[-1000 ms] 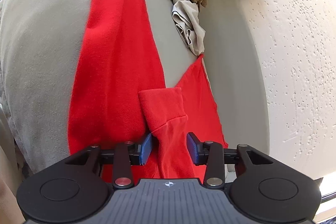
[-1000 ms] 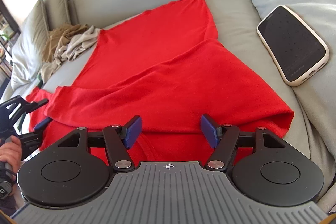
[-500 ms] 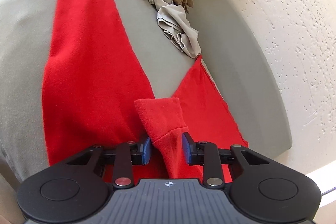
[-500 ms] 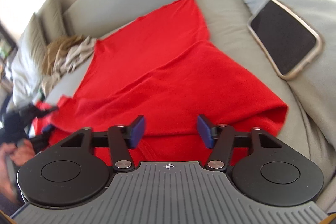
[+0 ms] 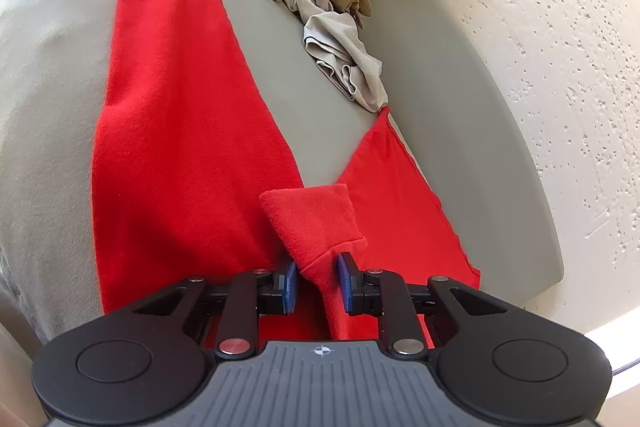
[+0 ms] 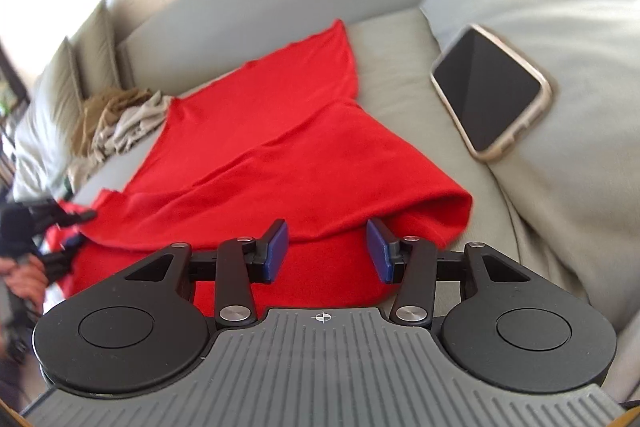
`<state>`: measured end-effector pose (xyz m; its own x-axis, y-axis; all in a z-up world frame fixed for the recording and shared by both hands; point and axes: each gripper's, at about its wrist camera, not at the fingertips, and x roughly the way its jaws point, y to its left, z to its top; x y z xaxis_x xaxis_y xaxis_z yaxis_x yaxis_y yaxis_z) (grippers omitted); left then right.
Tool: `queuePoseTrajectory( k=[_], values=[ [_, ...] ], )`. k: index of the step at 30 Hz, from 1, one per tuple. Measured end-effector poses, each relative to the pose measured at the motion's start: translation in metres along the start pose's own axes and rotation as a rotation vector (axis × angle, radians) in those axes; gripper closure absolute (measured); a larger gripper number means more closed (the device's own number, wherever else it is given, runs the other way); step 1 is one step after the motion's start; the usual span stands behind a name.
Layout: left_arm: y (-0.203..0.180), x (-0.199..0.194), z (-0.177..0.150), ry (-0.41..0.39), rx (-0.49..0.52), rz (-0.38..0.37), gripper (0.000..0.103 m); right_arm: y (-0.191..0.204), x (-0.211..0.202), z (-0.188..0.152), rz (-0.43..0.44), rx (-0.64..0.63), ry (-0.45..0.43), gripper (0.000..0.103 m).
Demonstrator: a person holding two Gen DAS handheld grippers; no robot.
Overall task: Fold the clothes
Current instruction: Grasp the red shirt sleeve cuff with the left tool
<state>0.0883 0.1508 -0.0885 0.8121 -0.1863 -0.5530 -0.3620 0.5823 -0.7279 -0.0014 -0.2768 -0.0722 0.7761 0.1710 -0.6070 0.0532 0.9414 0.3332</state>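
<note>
Left hand-held gripper [image 5: 316,281] jaws just closing, pinching the red garment's [image 5: 180,147] cuff [image 5: 316,223], sleeve running straight ahead, right hand-held gripper [image 6: 326,253] jaws narrowing, spread over its folded edge, sofa [image 6: 400,75] beneath

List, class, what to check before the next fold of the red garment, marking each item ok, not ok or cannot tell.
1. Left tongs closing around the red garment's cuff: ok.
2. Pads actually pinching the cuff: cannot tell.
3. Right tongs, also closing, astride the folded edge: ok, pads not yet pressing.
4. Phone clear of the garment: ok.
5. Beige clothes pile off the garment: not ok, touches one corner.
</note>
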Motion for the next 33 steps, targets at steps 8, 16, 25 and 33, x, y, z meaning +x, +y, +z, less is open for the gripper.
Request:
queuePoseTrajectory(
  k=[8, 16, 25, 33],
  values=[
    [0.002, -0.001, 0.002, -0.004, -0.023, -0.014, 0.084, 0.009, 0.027, 0.002, 0.069, 0.057, -0.11, 0.045],
    [0.004, -0.002, 0.002, -0.004, -0.033, -0.018, 0.084, 0.011, 0.043, 0.001, 0.088, 0.167, -0.166, 0.045],
    [0.001, -0.002, -0.001, -0.025, 0.019, -0.001, 0.091, -0.023, 0.059, 0.021, 0.073, 0.398, -0.229, 0.045],
    [-0.018, -0.026, -0.011, -0.115, 0.137, -0.004, 0.097, -0.048, 0.058, 0.027, 0.198, 0.555, -0.262, 0.057]
  ],
)
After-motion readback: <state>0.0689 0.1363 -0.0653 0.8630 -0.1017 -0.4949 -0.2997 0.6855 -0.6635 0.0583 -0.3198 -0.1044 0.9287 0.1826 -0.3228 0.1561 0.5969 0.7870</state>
